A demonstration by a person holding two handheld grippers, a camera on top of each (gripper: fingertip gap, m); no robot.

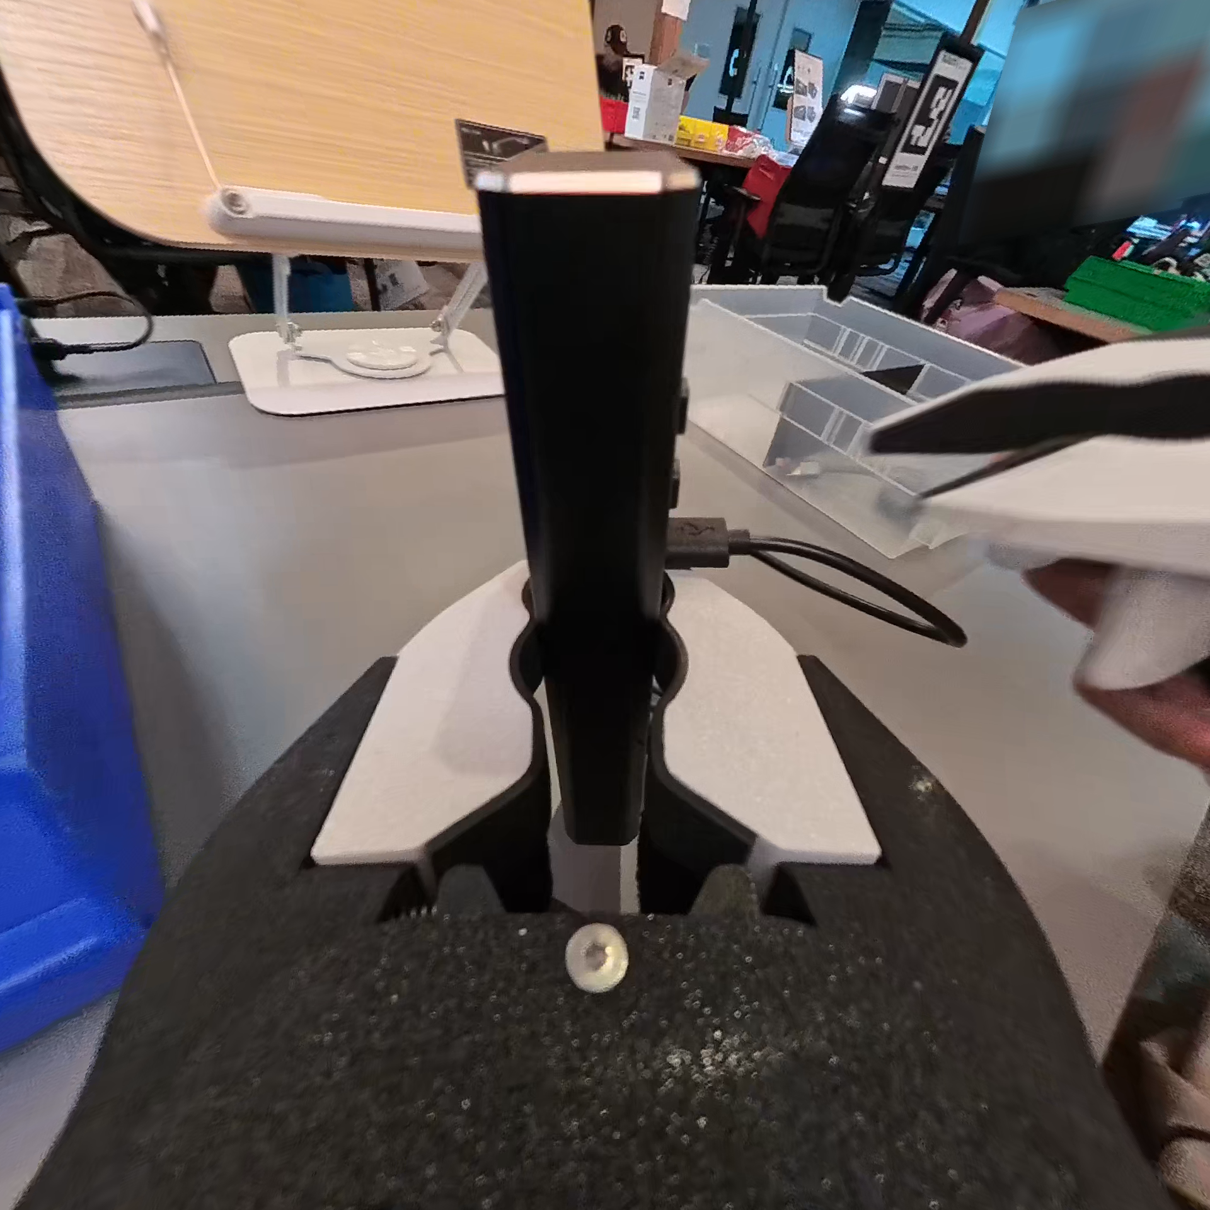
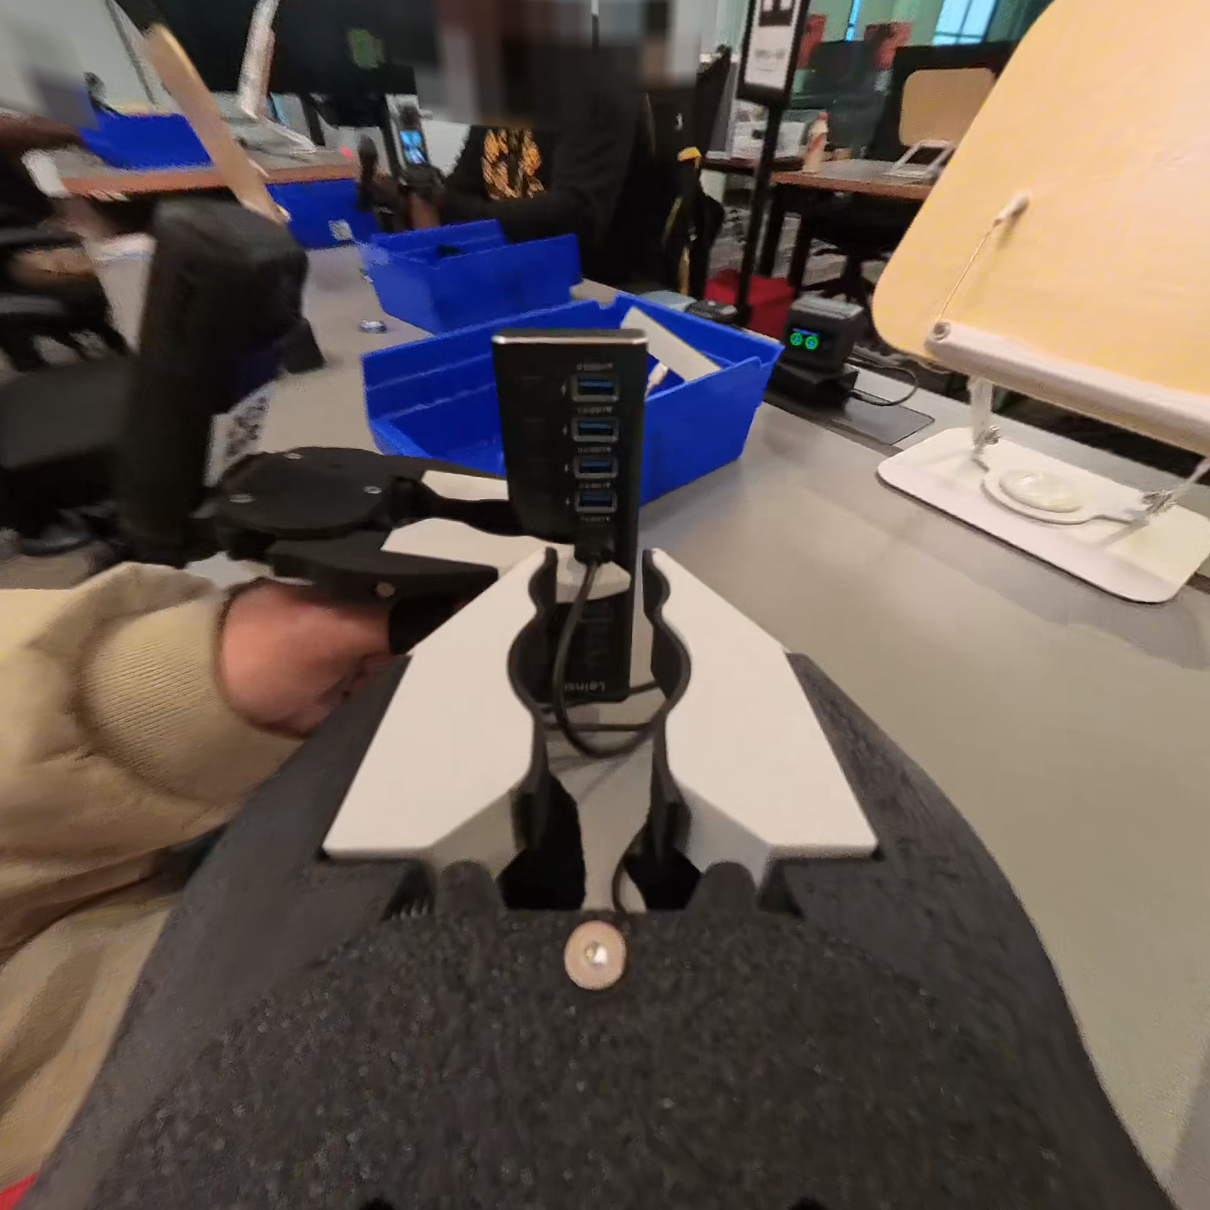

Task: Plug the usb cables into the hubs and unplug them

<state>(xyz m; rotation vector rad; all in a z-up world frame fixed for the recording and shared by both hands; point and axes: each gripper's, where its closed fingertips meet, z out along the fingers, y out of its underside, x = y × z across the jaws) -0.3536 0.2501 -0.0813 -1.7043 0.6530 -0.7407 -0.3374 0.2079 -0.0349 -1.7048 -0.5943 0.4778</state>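
My left gripper is clamped on the USB hub, pads pinching its lower body. The hub stands upright above the grey table, narrow back face toward my left camera.

From the right wrist view, the hub shows four blue ports stacked on its face, all free. A black USB cable is plugged into the port below them, and its lead loops down between my right gripper's fingers.

My right gripper sits just in front of that plug with the fingers apart, cable running through the gap, nothing gripped. In the left wrist view the plug sticks out of the hub's right side, and my right gripper is blurred near the right edge, apart from it.

Further out:
- Blue bin right behind the hub; a second one further back.
- Clear divided tray toward the table's far right.
- White stand with a wooden board at the far edge.
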